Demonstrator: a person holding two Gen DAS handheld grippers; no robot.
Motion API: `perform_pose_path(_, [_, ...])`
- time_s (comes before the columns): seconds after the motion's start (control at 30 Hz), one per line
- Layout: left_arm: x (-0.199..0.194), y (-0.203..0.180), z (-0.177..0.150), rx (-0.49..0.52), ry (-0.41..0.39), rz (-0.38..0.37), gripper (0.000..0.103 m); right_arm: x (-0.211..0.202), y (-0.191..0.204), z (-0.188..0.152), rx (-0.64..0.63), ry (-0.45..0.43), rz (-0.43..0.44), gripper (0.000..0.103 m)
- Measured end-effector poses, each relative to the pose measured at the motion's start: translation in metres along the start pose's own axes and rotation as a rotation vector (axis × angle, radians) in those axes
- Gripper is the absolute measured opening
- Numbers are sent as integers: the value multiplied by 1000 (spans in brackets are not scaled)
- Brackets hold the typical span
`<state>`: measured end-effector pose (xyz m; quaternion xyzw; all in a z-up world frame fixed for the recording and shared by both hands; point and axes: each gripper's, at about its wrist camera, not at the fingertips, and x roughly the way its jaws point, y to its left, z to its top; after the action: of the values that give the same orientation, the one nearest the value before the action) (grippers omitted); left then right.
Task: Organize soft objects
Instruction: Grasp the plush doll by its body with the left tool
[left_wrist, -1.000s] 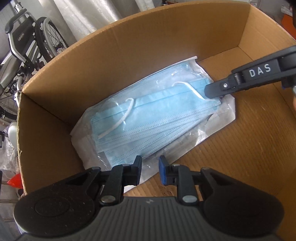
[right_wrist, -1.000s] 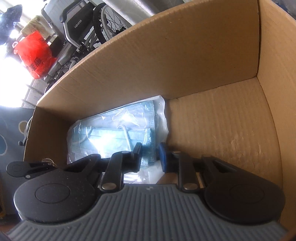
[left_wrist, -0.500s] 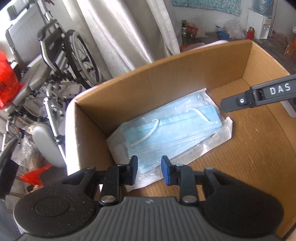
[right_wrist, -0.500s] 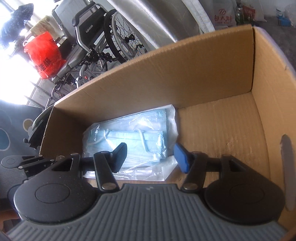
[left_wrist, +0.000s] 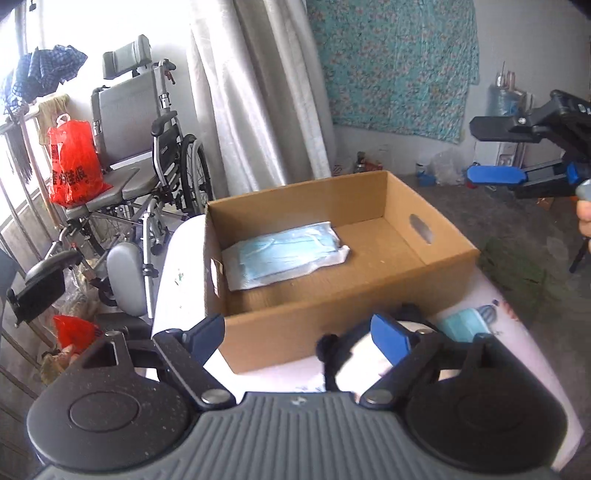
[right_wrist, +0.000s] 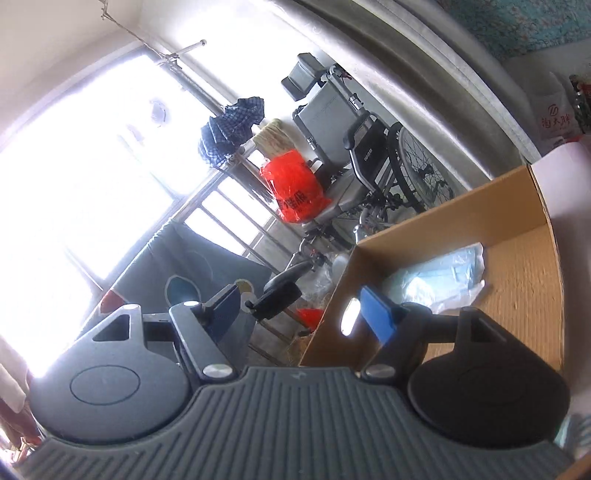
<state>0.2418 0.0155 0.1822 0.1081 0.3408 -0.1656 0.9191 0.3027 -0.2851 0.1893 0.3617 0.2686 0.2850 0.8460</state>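
The mask pack (left_wrist: 286, 254) lies flat in the left end of the box (left_wrist: 448, 253), against its far wall, likely to leave floor free for more soft things. The left gripper (left_wrist: 297, 334) hangs outside the near wall, the right gripper (left_wrist: 493, 151) above the far corner. Both are empty with jaws opening, apparently ready for the loose mask (left_wrist: 463, 325) on the table (left_wrist: 177, 280).

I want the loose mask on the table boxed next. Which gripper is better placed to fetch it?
Left, probably. The left gripper, jaws opening and empty, hangs just above the loose mask beside the cardboard box. The right gripper is raised beyond the box.
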Motion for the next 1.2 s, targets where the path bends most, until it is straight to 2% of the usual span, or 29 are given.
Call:
perform_pose_path(0.13, [-12,-30,-55,-66,2,-112,90,-30,17,-45,-66,38,-45,72])
perform_pose_path(0.23, [0,-49,-84,-102,31,-148,91,-37,23,-89,-89,105,-147,72])
perform_pose_path(0.3, [9,-59,-99,-122,54,-157,91,-38,20,-114,-105,162,-185,72])
perform_pose_path(0.4, [23,-72,-115,-121,65,-161,91,-42,12,-151,-164,242,-133,73])
perform_pose_path(0.53, [32,-84,-129,-93,78,-161,91,-42,-9,-182,-88,321,-203,73])
perform_pose_path(0.7, [42,-92,-122,-47,59,-150,95,-27,-31,-199,-58,403,-209,74])
perform_pose_path(0.77, [53,-93,-117,-39,102,-165,95,-18,-38,-200,-41,422,-195,81])
perform_pose_path(0.9, [69,-98,-109,-4,127,-137,95,1,-46,-198,-14,461,-167,82])
perform_pose_path(1.0, [79,-100,-109,-24,146,-137,95,16,-49,-197,3,457,-152,82])
perform_pose_path(1.03, [82,-100,-110,-29,147,-130,95,20,-52,-198,28,454,-151,79])
perform_pose_path(1.07, [83,-100,-110,-34,145,-119,92,26,-55,-199,49,446,-152,65])
perform_pose_path(1.1, [82,-99,-111,-35,138,-105,87,29,-55,-200,40,440,-182,59])
perform_pose_path(1.2, [77,-96,-112,-39,130,-117,79,32,-49,-200,-38,435,-175,55])
